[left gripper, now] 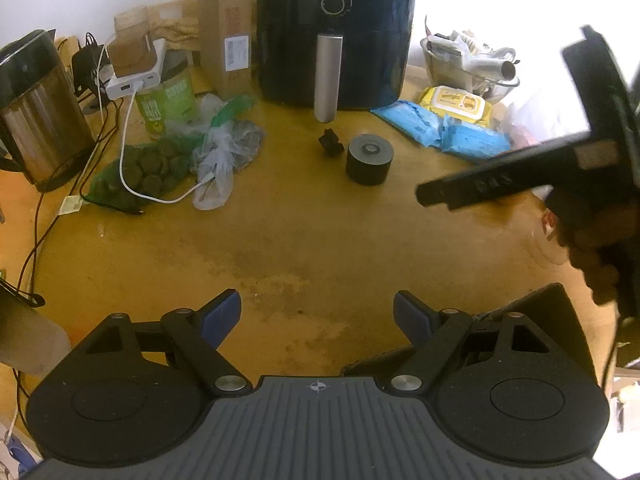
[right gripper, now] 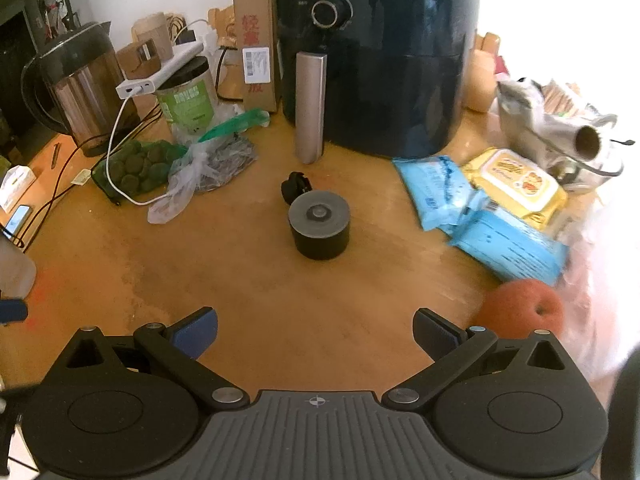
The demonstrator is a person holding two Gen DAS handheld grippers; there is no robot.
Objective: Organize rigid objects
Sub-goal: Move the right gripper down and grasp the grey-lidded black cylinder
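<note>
A short black cylinder with a grey top (right gripper: pixel 320 224) stands on the yellow-brown table (right gripper: pixel 260 280), also visible in the left wrist view (left gripper: pixel 370 159). Just behind it lies a small black part (right gripper: pixel 296 184) (left gripper: pixel 331 143). A tall silver cylinder (right gripper: pixel 310 108) (left gripper: pixel 328 76) stands against the dark air fryer (right gripper: pixel 380 60). My right gripper (right gripper: pixel 316 332) is open and empty, short of the black cylinder. My left gripper (left gripper: pixel 316 316) is open and empty over bare table. One of the right gripper's fingers (left gripper: pixel 480 186) reaches in from the right of the left wrist view.
A steel kettle (right gripper: pixel 80 84), a green can (right gripper: pixel 188 100) with a white power bank and cable, and bags of green discs (right gripper: pixel 136 166) crowd the left. Blue (right gripper: pixel 508 240) and yellow (right gripper: pixel 516 184) wipe packs, a glass bowl (right gripper: pixel 580 148) and an orange-red fruit (right gripper: pixel 520 308) lie on the right.
</note>
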